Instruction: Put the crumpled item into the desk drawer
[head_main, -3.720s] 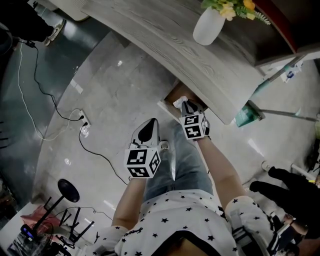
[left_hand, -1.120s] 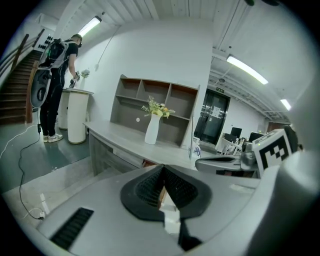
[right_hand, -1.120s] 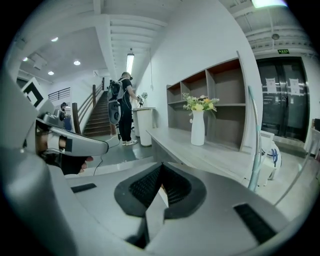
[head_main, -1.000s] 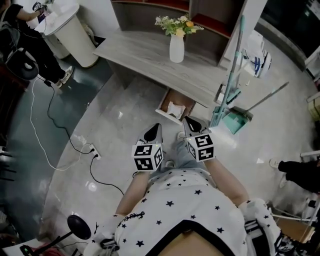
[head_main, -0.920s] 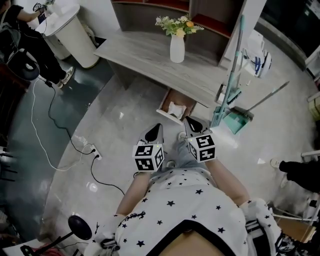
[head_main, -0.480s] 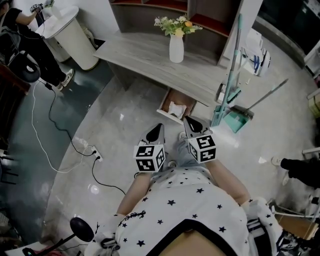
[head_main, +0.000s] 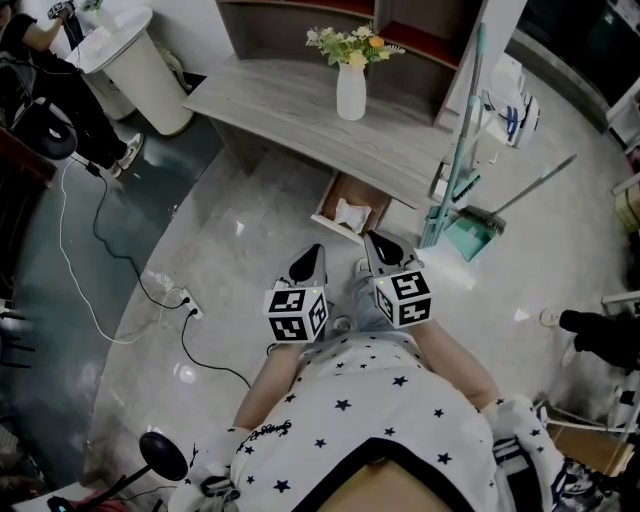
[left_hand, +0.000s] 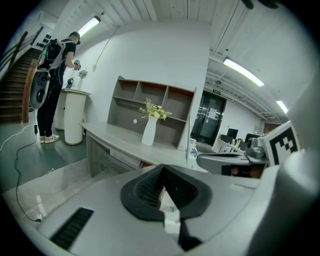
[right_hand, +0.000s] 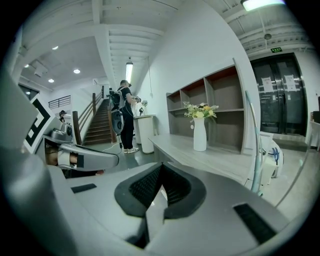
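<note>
The crumpled white item (head_main: 350, 214) lies inside the open wooden drawer (head_main: 331, 210) under the grey desk (head_main: 290, 110). Both grippers hang over the floor in front of the drawer, apart from it. My left gripper (head_main: 314, 251) is shut and empty, its marker cube (head_main: 296, 312) close to my body. My right gripper (head_main: 370, 238) is also shut with nothing in it, its tip a short way from the drawer front. In the left gripper view the pads (left_hand: 150, 185) meet at the tip. In the right gripper view the pads (right_hand: 145, 186) meet too.
A white vase with flowers (head_main: 350, 88) stands on the desk. A green broom and dustpan (head_main: 468, 232) lean at the desk's right end. A cable and power strip (head_main: 184, 298) lie on the floor at left. A person (head_main: 45, 85) stands by a white pedestal (head_main: 140, 70).
Earlier my right gripper was at the drawer with the white item at its tip. Now the item lies in the drawer and both grippers are back. Over the last second hardly anything moved.
</note>
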